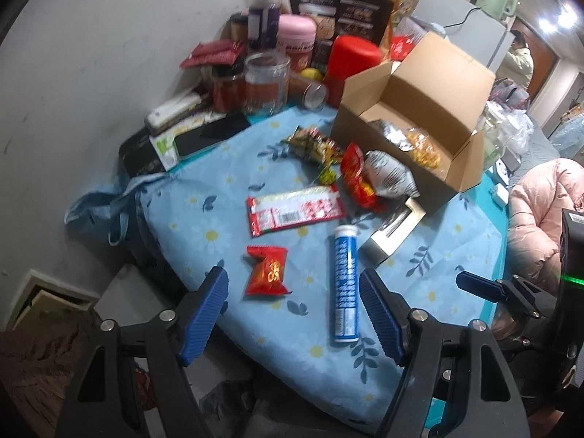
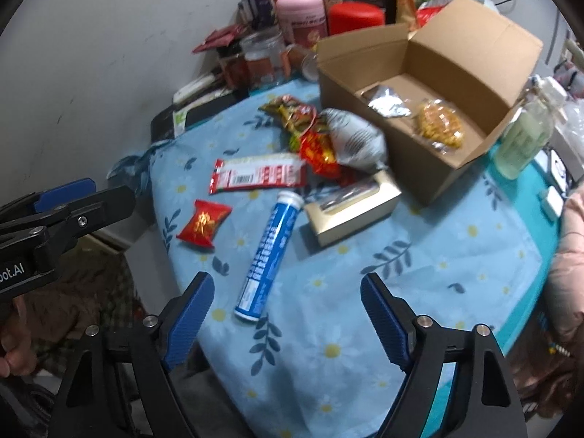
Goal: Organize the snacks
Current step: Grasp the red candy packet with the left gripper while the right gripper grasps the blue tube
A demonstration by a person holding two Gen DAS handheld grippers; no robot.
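From the left wrist, the left gripper (image 1: pixel 294 301) hangs over the near edge of the blue flowered cloth (image 1: pixel 438 266), jaws spread wide with nothing between the pads. A small red packet (image 1: pixel 267 271) and a blue tube (image 1: pixel 343 284) lie just ahead of it. The tube is round and could roll off the near edge if a finger knocks it; the red packet is puffy and slick and may squirt out of a pinch. Further back a long red-and-white wrapper (image 1: pixel 295 210) lies flat, which may be hard to get under. A heap of bright packets (image 1: pixel 359 175) and a silver bag (image 1: pixel 390 173) rest against the open cardboard box (image 1: pixel 401 142).

From the right wrist, the right gripper (image 2: pixel 288 308) is also parted wide and empty, above the tube's lower end (image 2: pixel 252 303). The two grippers are close and could collide going for neighbouring items. The box already holds a silver pouch (image 2: pixel 387 104) and a yellow snack bag (image 2: pixel 440 126); a gold carton (image 2: pixel 352 208) sits beside it.
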